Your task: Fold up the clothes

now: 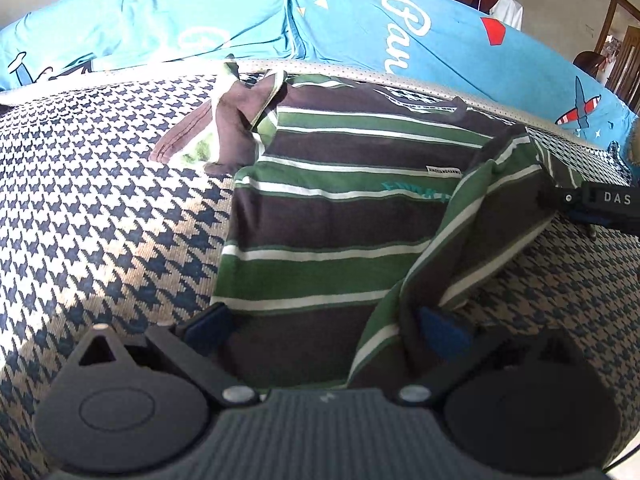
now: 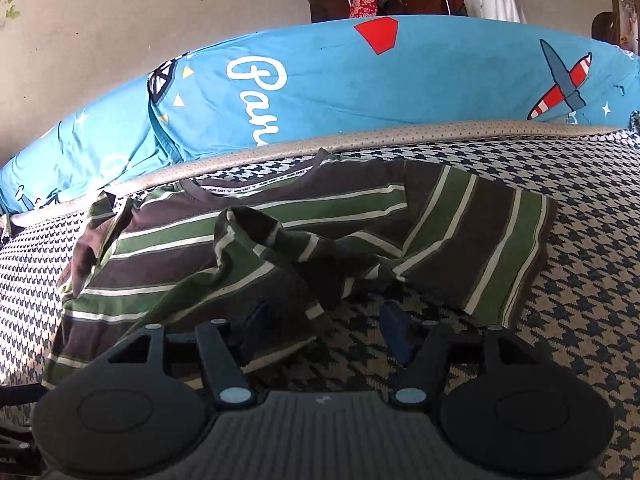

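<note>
Both wrist views—low, close—share the striped shirt [image 1: 328,216].

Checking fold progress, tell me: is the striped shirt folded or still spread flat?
Partly folded. The striped shirt has one side flipped across its front, bunched; one sleeve lies spread on the checked cover.

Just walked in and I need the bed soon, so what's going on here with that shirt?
A person with a handheld gripper in each hand is folding a green and brown striped shirt on the houndstooth bed cover. One side has been flipped partway over the body and lies rumpled. The left gripper sits at the hem, jaws open with cloth between them. The right gripper also has its jaws open, beside the bunched fold. Blue bedding is piled behind.
</note>
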Motion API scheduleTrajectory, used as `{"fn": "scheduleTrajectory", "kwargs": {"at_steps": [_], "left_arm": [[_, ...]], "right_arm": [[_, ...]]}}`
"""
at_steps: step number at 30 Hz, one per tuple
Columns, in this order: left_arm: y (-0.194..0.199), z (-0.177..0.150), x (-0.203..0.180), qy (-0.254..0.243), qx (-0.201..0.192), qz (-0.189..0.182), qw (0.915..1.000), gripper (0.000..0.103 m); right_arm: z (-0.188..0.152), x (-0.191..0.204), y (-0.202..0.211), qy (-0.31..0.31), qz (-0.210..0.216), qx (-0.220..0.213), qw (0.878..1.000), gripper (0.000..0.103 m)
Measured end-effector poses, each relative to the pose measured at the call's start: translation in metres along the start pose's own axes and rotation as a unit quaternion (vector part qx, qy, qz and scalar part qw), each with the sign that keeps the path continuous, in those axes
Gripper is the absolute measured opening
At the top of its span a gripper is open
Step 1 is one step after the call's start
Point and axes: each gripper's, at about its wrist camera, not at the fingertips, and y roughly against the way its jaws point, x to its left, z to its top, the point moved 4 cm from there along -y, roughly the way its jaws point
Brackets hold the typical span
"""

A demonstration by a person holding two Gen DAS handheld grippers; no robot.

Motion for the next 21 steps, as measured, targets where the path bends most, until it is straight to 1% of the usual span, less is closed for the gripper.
{"fn": "scheduleTrajectory", "kwargs": {"at_steps": [7, 9, 11, 12, 14, 17, 19, 21], "left_arm": [[0.003, 0.002, 0.003, 0.008, 0.000, 0.002, 1.0000, 0.103], [0.003, 0.002, 0.004, 0.010, 0.001, 0.002, 0.9999, 0.103], [0.003, 0.002, 0.005, 0.010, 0.001, 0.002, 0.9999, 0.103], [0.003, 0.002, 0.005, 0.010, 0.001, 0.003, 0.9999, 0.103], [0.003, 0.002, 0.004, 0.010, 0.001, 0.003, 0.9999, 0.103], [0.004, 0.002, 0.005, 0.011, 0.001, 0.004, 0.9999, 0.103], [0.004, 0.002, 0.005, 0.012, 0.001, 0.004, 0.9999, 0.103], [0.004, 0.003, 0.005, 0.012, 0.002, 0.005, 0.9999, 0.103]], "right_arm": [[0.000, 0.002, -0.012, -0.022, 0.018, 0.002, 1.000, 0.064], [0.000, 0.003, -0.013, -0.022, 0.023, 0.004, 0.999, 0.059], [0.000, 0.005, -0.012, -0.019, 0.030, 0.004, 0.999, 0.042], [0.000, 0.006, -0.011, -0.016, 0.030, 0.003, 0.999, 0.038], [0.000, 0.008, -0.010, -0.010, 0.034, 0.004, 0.999, 0.020], [0.000, 0.012, -0.008, -0.001, 0.038, 0.003, 0.999, 0.012], [0.001, 0.013, -0.003, -0.005, 0.036, 0.003, 0.999, 0.008], [0.001, 0.013, 0.002, -0.010, 0.033, 0.002, 0.999, 0.007]]}}
